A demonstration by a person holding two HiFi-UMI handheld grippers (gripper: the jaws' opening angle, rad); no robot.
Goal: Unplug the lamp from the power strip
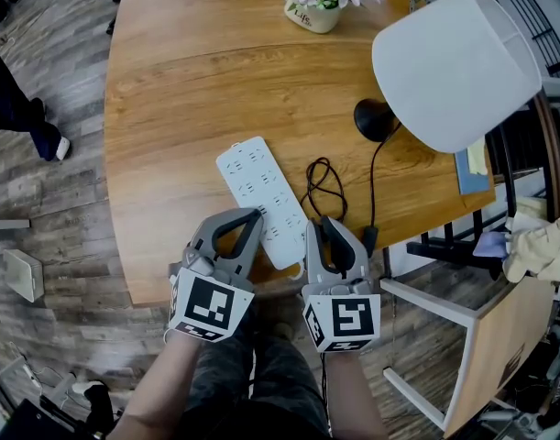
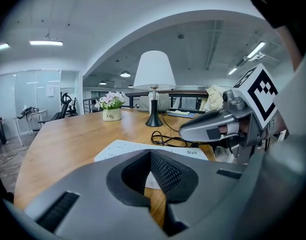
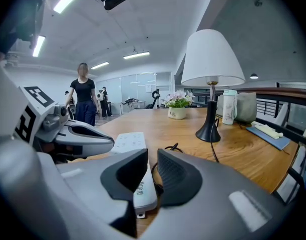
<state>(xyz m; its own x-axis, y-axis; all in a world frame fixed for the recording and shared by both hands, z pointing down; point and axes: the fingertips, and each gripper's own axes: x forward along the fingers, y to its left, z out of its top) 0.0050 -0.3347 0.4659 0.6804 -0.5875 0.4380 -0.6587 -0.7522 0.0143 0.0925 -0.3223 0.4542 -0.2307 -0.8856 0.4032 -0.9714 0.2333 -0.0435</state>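
White power strip (image 1: 261,195) lies lengthwise ahead — black cord (image 1: 323,187) off its right, nearest right gripper (image 1: 325,224), jaws barely parted; left gripper (image 1: 255,215) closed, empty.

A white-shaded lamp (image 1: 454,67) stands upright on the bench (image 1: 188,90); its black cord (image 1: 323,186) loops just beside the flat white power strip (image 1: 261,195).

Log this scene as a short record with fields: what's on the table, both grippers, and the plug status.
table: wooden
power strip: white, flat, near the front edge
lamp: white shade, black base, upright at the right
cord: black, looped right of the power strip
flower pot: far edge
left gripper: jaws together, empty, by the power strip's left edge
right gripper: jaws slightly apart, empty, right of the power strip
plug: cannot tell if it is in
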